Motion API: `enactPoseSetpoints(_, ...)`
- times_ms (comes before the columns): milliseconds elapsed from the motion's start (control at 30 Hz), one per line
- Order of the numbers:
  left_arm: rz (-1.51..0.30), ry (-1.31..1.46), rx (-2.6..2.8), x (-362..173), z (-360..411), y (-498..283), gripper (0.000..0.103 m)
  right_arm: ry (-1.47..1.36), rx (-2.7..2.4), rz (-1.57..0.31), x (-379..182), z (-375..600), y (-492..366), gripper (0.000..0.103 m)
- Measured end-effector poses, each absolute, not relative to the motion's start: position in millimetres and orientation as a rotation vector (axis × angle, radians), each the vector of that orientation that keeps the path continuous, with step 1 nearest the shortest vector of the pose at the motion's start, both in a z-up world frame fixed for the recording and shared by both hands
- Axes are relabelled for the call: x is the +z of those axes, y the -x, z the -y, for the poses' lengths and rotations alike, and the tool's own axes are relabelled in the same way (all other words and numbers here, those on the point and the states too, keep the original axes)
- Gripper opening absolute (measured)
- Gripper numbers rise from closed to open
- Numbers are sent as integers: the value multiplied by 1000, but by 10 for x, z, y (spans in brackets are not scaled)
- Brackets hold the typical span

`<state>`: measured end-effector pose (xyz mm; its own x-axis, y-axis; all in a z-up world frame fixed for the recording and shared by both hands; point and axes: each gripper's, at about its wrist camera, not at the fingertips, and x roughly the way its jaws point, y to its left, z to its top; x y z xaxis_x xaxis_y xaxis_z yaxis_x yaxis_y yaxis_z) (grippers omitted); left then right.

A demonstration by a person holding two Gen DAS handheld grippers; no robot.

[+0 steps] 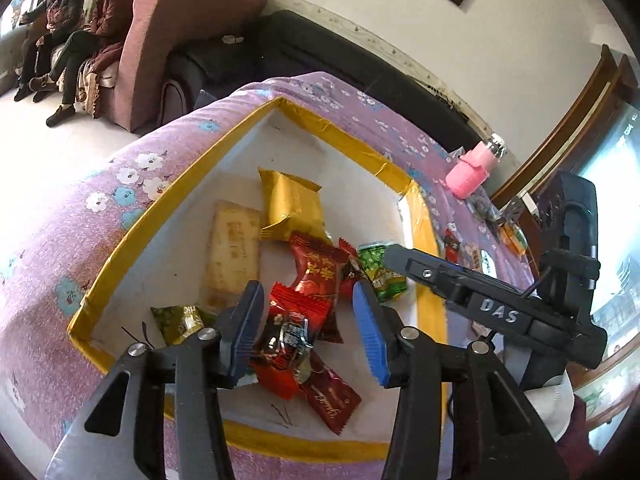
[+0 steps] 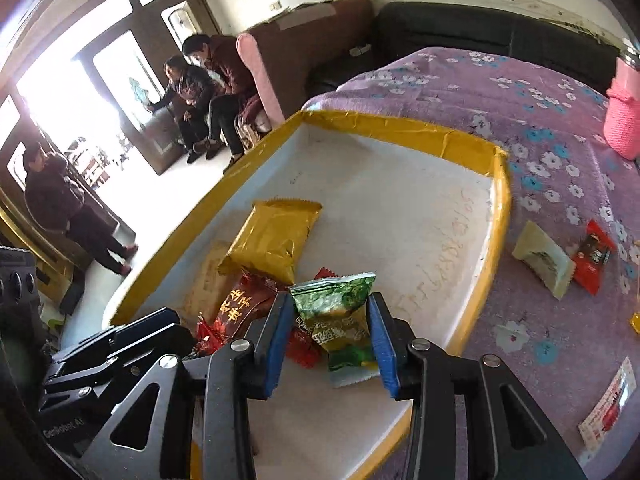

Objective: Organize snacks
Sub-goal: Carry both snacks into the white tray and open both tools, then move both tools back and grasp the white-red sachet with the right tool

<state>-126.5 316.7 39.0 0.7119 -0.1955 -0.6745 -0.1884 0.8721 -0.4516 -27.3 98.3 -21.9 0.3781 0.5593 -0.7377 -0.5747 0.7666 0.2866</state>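
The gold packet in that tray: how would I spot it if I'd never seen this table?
Find the shallow white tray with a yellow-taped rim on the purple flowered cloth. Inside, snacks lie piled at one end; the gold packet lies at the pile's far edge, beside a pale biscuit bar. It is the only plain shiny gold, pillow-shaped wrapper; its neighbours are red or green.

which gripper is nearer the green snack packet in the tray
Right. The right gripper has the green snack packet between its fingers. The left gripper sits beside it over a red packet, with the green one just past its right finger.
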Motion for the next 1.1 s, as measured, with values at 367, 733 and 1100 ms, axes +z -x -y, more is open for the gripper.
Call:
enactPoseSetpoints(367, -727, 565, -85, 713, -2890, 1460, 69, -129, 555, -838, 68, 339, 273, 51)
enactPoseSetpoints(733, -813, 457, -207, 695, -2172, 1366, 69, -291, 336, -938, -390, 1559, 260, 54)
enactPoseSetpoints(1100, -841, 325, -219, 758, -1784, 1398, 69, -139, 324, -958, -601, 960, 103, 54)
